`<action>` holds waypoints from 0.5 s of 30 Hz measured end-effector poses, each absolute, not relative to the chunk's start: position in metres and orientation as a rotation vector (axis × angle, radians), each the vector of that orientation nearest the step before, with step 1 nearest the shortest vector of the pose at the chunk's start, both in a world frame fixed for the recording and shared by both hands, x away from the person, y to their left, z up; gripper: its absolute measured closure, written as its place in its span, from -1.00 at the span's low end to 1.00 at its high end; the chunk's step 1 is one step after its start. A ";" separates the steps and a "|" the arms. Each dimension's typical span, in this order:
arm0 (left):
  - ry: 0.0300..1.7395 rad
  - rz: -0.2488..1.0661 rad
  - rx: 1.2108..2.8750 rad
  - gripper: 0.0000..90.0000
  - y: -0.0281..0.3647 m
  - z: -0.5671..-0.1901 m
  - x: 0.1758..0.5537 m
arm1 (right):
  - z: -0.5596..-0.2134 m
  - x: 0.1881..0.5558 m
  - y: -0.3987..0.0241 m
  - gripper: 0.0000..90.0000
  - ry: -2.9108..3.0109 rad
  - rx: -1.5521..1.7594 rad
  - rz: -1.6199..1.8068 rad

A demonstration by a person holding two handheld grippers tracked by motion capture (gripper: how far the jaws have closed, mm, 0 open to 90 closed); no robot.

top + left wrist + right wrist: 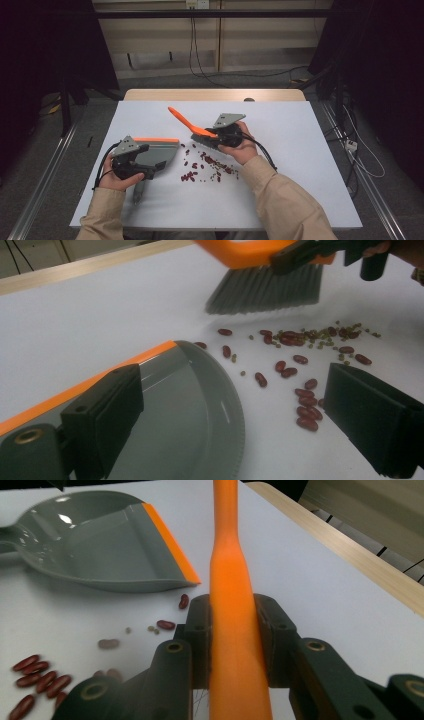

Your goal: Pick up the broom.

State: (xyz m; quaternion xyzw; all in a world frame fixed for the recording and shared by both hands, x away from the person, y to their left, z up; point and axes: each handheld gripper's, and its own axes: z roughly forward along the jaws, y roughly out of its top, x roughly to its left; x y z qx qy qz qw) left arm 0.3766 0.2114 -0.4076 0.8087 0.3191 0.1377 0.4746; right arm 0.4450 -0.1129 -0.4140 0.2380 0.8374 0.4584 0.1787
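At the table's middle, the right gripper (220, 136) clamps the orange-handled brush (192, 128), bristles just above scattered red beans (202, 167). Left of them, the left gripper (149, 169) grips the grey dustpan (162, 150), which rests on the white table (300, 165).

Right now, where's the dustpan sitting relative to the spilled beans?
In the high view the dustpan lies left of centre on the white table, by the left gripper, with the beans just to its right and the brush beyond them.
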 end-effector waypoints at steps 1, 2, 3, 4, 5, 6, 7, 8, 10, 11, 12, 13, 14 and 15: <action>0.781 0.340 1.981 -0.79 0.212 -0.408 0.377 | -0.415 0.449 -0.109 0.58 2.371 0.651 1.281; 0.781 0.339 1.979 -0.79 0.212 -0.408 0.377 | -0.416 0.453 -0.107 0.58 2.371 0.636 1.275; 0.782 0.338 1.978 -0.79 0.212 -0.408 0.377 | -0.417 0.458 -0.105 0.58 2.377 0.629 1.264; 0.780 0.341 1.983 -0.79 0.213 -0.408 0.377 | -0.419 0.463 -0.103 0.58 2.376 0.628 1.255; 0.783 0.339 1.978 -0.79 0.213 -0.408 0.377 | -0.421 0.468 -0.102 0.58 2.372 0.624 1.259; 0.790 0.335 1.974 -0.79 0.213 -0.408 0.377 | -0.423 0.472 -0.101 0.58 2.370 0.624 1.267; 0.789 0.336 1.974 -0.79 0.214 -0.408 0.377 | -0.426 0.475 -0.100 0.58 2.369 0.627 1.276; 0.790 0.343 1.975 -0.79 0.216 -0.409 0.377 | -0.428 0.478 -0.099 0.58 2.371 0.622 1.279; 0.800 0.341 1.968 -0.79 0.219 -0.409 0.377 | -0.432 0.479 -0.097 0.58 2.384 0.608 1.306; 0.807 0.346 1.970 -0.79 0.220 -0.410 0.377 | -0.432 0.478 -0.095 0.58 2.391 0.597 1.312; 0.813 0.345 1.965 -0.79 0.222 -0.410 0.377 | -0.432 0.476 -0.093 0.58 2.403 0.566 1.300; 0.816 0.348 1.969 -0.79 0.224 -0.410 0.377 | -0.431 0.473 -0.091 0.58 2.415 0.543 1.287; 0.822 0.353 1.969 -0.79 0.225 -0.410 0.377 | -0.431 0.471 -0.090 0.58 2.428 0.520 1.281; 0.828 0.350 1.963 -0.79 0.226 -0.411 0.378 | -0.431 0.469 -0.089 0.58 2.440 0.499 1.279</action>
